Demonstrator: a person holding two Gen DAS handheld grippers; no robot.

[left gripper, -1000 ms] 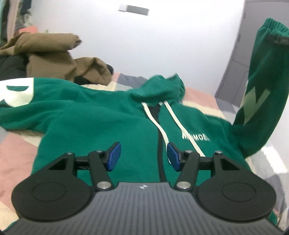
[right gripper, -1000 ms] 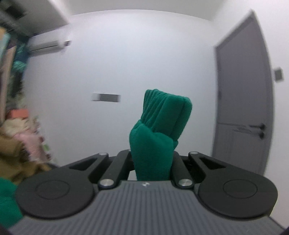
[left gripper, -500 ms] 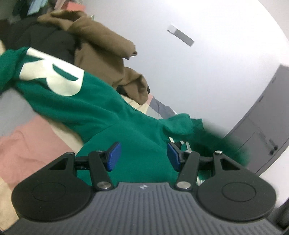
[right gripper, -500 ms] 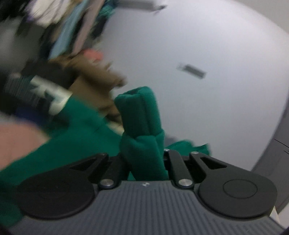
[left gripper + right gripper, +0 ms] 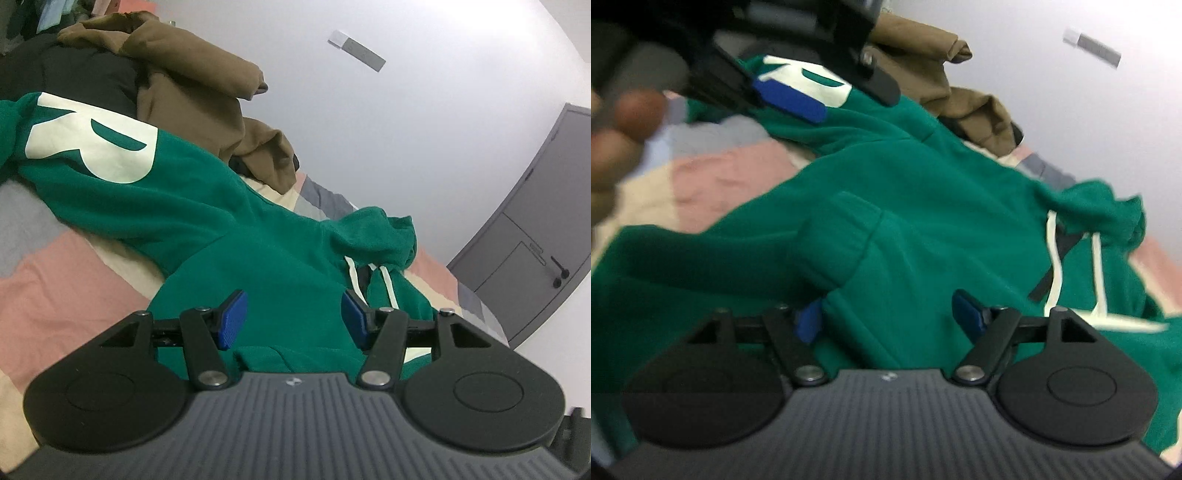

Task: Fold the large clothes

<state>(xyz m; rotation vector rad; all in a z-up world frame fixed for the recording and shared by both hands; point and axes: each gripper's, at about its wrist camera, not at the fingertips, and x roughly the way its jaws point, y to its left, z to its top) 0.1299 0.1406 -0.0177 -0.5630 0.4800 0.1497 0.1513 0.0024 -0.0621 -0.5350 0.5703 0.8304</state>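
Note:
A green zip hoodie (image 5: 258, 251) lies front up on the bed, hood (image 5: 373, 236) and white drawstrings toward the wall. Its sleeve with a big white "R" (image 5: 92, 147) stretches away to the upper left. My left gripper (image 5: 293, 319) hovers open just above the hoodie's chest with nothing between its blue pads. In the right wrist view the other sleeve lies folded across the hoodie's body (image 5: 942, 192), ribbed cuff (image 5: 831, 251) ahead of my right gripper (image 5: 890, 317). Its jaws are opening; sleeve cloth sits between them, and the right pad stands free of it.
A brown garment (image 5: 192, 85) is heaped on dark clothing (image 5: 66, 74) behind the hoodie. The bedcover (image 5: 55, 280) is a pink, cream and grey patchwork. A grey door (image 5: 524, 229) stands at the right. A hand (image 5: 613, 147) and one blue pad (image 5: 790, 99) of my left gripper fill the right view's upper left.
My right gripper came down from high up with the green cuff, laid the sleeve across the hoodie's front and spread its jaws. My left gripper swung left and rolled, still open.

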